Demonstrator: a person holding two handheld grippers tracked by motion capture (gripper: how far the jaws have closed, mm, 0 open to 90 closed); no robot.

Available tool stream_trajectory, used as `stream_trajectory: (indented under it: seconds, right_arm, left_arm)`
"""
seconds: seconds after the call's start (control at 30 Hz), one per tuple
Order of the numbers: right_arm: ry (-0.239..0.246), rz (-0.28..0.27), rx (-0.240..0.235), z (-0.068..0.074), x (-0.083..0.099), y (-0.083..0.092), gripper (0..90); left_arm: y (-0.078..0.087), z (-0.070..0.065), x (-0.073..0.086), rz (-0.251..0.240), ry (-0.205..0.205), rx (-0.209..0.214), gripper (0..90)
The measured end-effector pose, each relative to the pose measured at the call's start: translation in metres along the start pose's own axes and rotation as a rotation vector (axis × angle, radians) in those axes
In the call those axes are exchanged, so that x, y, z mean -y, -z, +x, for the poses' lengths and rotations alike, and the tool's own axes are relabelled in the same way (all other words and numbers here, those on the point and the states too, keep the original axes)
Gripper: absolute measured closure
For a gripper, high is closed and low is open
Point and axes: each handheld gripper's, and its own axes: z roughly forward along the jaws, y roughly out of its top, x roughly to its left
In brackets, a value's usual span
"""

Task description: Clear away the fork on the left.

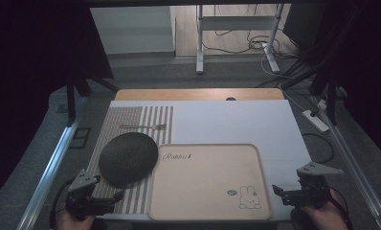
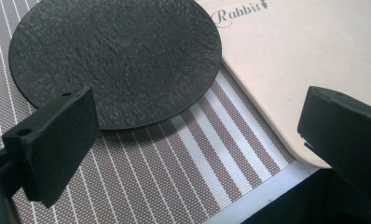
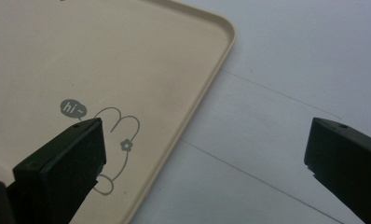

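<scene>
A beige tray with a rabbit drawing lies at the front middle of the table. A round black plate rests on a striped placemat, touching the tray's left edge. A fork lies farther back on the placemat. My left gripper hovers at the front left, open and empty, with the plate and tray beyond its jaws. My right gripper is at the front right, open and empty, straddling the tray's right rim.
A white sheet covers the table top, with a wooden edge at the back. Metal rails run along both sides. A power strip and cables lie on the floor at the right.
</scene>
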Motion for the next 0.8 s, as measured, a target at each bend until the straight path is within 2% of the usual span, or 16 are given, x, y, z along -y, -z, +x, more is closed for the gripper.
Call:
stream_trajectory:
  seconds: [0.13,0.27,0.47,0.63,0.8]
  right_arm:
    - [-0.001,0.002,-0.004,0.0,0.0,0.0,0.0]
    - [0.004,0.005,-0.006,0.0,0.0,-0.001,0.0]
    - [0.003,0.009,-0.005,0.0,0.0,-0.001,0.0]
    - [0.006,0.012,-0.006,0.0,0.0,-0.001,0.0]
    - [0.01,0.013,-0.006,0.0,0.0,-0.001,0.0]
  left_arm:
    - [-0.001,0.001,-0.001,0.005,0.005,0.004,0.0]
    - [-0.003,-0.001,-0.005,-0.013,-0.014,-0.002,0.0]
    - [-0.007,0.0,-0.01,-0.014,-0.033,-0.001,0.0]
    - [-0.01,0.004,-0.012,-0.014,-0.02,0.027,0.0]
    - [-0.014,0.006,-0.018,-0.021,-0.041,0.04,0.0]
